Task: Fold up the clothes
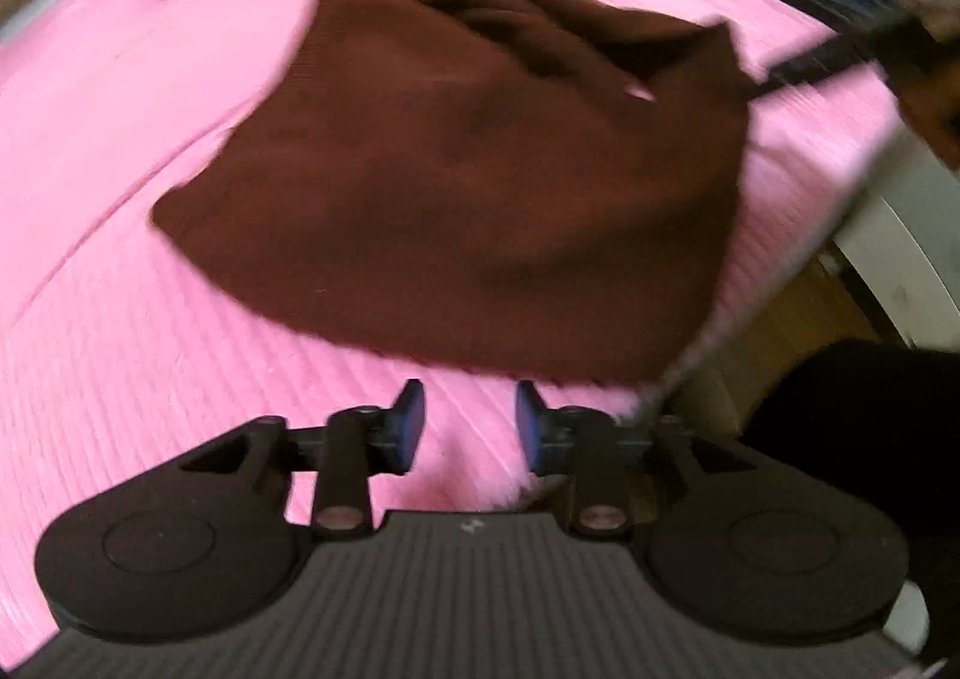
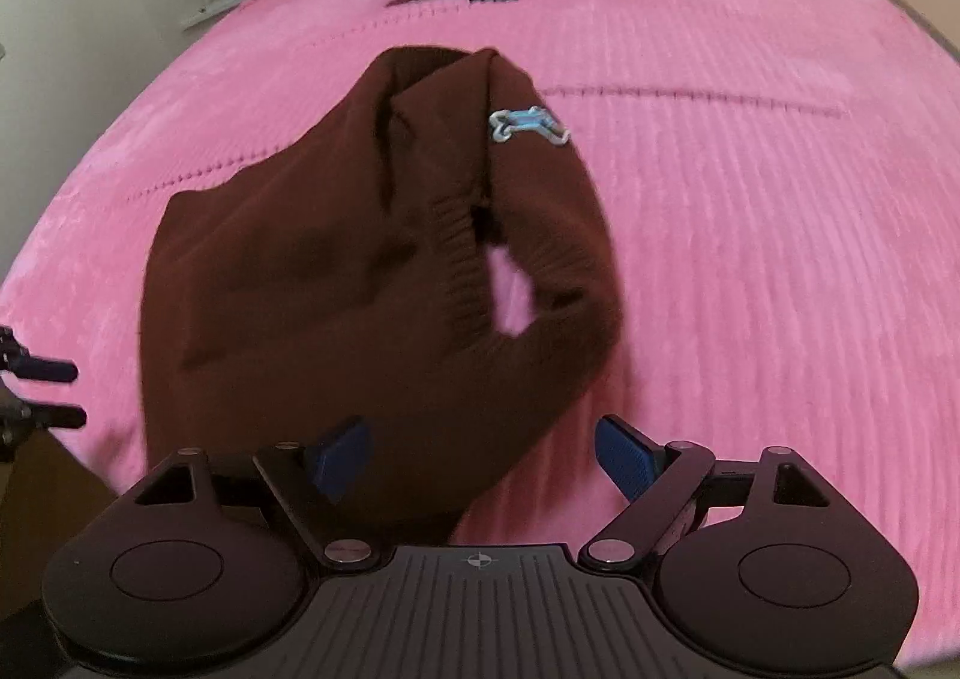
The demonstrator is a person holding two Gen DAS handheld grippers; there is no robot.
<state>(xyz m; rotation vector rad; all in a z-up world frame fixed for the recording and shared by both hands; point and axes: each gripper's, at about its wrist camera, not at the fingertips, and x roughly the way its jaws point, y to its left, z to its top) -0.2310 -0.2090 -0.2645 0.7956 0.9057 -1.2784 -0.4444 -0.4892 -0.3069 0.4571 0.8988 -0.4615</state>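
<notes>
the brown knit sweater [image 2: 360, 283] lay rumpled on the pink bedspread [image 2: 750, 199], held by neither tool. left gripper [image 1: 469, 427] stood partly apart, right gripper [image 2: 480, 460] wide. flattening seemed in hand; next, pinching an edge

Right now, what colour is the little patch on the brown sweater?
The patch is light blue with a whitish edge, on the dark brown sweater. It shows best in the right wrist view.

No words, brand names or numbers can be read anywhere; the small light-blue and white emblem [image 2: 528, 125] on the dark brown knitted garment [image 2: 336, 283] is a shape without legible lettering.
</notes>
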